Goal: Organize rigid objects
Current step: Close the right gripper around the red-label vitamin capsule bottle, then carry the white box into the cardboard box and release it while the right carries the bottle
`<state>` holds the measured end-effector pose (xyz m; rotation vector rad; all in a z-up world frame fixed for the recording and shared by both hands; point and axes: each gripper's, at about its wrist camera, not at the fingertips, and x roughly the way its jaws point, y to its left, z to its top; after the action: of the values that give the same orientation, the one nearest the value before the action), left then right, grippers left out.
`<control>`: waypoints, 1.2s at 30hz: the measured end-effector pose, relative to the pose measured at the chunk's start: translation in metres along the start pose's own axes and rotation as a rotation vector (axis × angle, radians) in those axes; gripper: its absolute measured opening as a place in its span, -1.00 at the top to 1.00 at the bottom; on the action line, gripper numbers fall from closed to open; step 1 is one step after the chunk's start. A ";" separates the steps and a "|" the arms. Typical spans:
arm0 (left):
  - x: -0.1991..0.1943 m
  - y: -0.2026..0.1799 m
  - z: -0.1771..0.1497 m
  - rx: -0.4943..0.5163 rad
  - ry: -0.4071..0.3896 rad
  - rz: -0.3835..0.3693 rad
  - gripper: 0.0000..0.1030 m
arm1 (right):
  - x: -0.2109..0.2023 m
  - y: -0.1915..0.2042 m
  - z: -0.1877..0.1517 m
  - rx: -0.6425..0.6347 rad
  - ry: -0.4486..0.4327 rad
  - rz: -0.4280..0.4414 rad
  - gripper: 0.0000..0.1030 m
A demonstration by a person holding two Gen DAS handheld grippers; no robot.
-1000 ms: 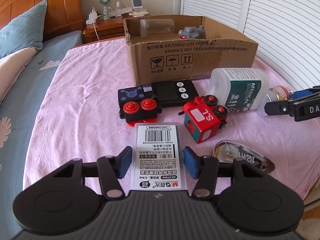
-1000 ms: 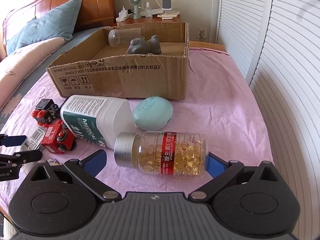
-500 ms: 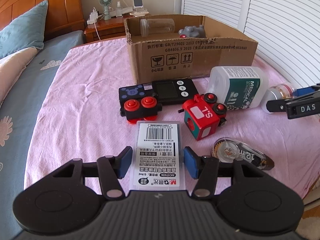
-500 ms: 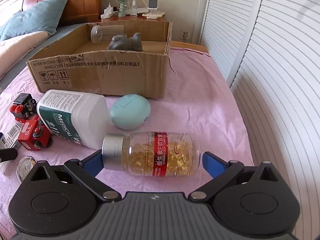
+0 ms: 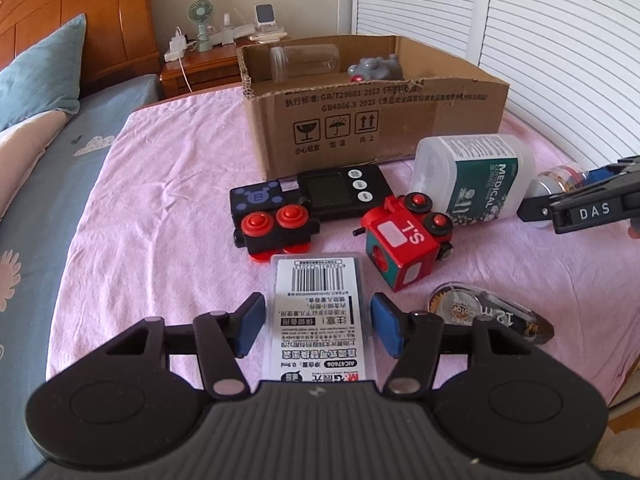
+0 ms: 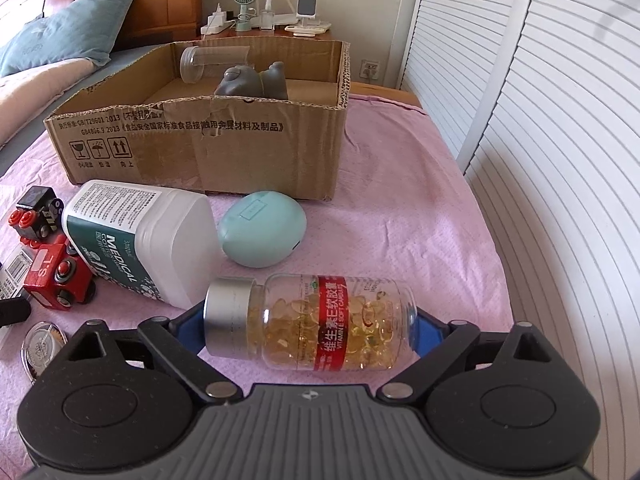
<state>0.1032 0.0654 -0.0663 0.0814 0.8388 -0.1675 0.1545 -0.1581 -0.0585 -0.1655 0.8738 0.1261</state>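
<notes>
- Left wrist view: the left hand-held gripper (image 5: 318, 326) straddles the barcode-labelled packet (image 5: 320, 316), which lies flat on the pink bed cover (image 5: 160, 208). Its blue pads (image 5: 251, 322) stand a little wider than a second ago, with a thin gap on each side, so it is open around the packet, not clamping it.
- The black toy train car (image 5: 276, 222) sits just beyond the packet's far end, the red toy train car (image 5: 404, 246) and the correction tape (image 5: 492, 316) to its right; bare cover lies to the left.
- The cardboard box (image 5: 372, 120) stands beyond them toward the bed's far side, with a clear jar (image 5: 304, 62) and a grey toy (image 5: 374, 68) inside.
- Right wrist view: the right hand-held gripper (image 6: 310, 320) has drawn in on the capsule bottle (image 6: 320, 322), which lies on its side near the cover's near edge. The jaws are closing, and the pads are hidden behind cap and base, seemingly touching.
- The white medical bottle (image 6: 140, 236) lies just left of the cap, and the mint case (image 6: 264, 234) lies beyond. Open cover runs to the right edge.
</notes>
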 end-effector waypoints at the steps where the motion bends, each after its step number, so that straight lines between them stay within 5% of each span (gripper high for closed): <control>1: 0.000 0.000 0.000 -0.001 0.004 -0.006 -0.08 | 0.000 0.000 0.000 0.002 0.001 0.001 -0.89; 22: -0.013 0.006 0.006 0.031 0.044 -0.035 -0.06 | -0.015 -0.003 0.001 -0.051 0.002 0.068 -0.88; 36: -0.047 0.007 0.046 0.088 0.015 -0.087 -0.06 | -0.063 -0.019 0.024 -0.106 -0.066 0.153 -0.88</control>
<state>0.1074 0.0711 -0.0005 0.1288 0.8500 -0.2853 0.1359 -0.1746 0.0064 -0.1924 0.8140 0.3196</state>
